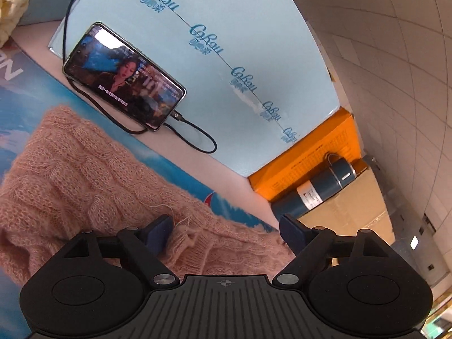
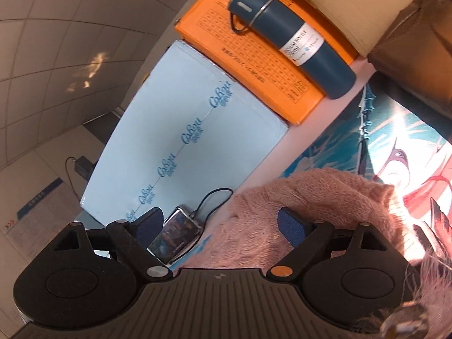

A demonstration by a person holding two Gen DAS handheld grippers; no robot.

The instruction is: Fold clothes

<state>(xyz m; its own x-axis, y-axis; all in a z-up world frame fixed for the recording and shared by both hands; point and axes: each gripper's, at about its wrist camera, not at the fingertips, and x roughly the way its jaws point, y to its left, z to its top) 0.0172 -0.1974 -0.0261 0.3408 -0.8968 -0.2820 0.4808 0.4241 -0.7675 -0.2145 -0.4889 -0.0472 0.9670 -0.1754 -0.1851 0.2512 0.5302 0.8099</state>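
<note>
Both the left gripper [image 1: 226,230] and right gripper [image 2: 220,226] are spread wide, nothing pinched. Pink sweater [image 1: 84,175] edge between the jaws should probably be grabbed deep, not by fuzz.

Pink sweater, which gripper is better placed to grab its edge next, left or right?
Left, probably. The left gripper is open with the ribbed hem of the pink sweater lying right between its fingers. The right gripper is open too, but straddles the phone and knit.
</note>
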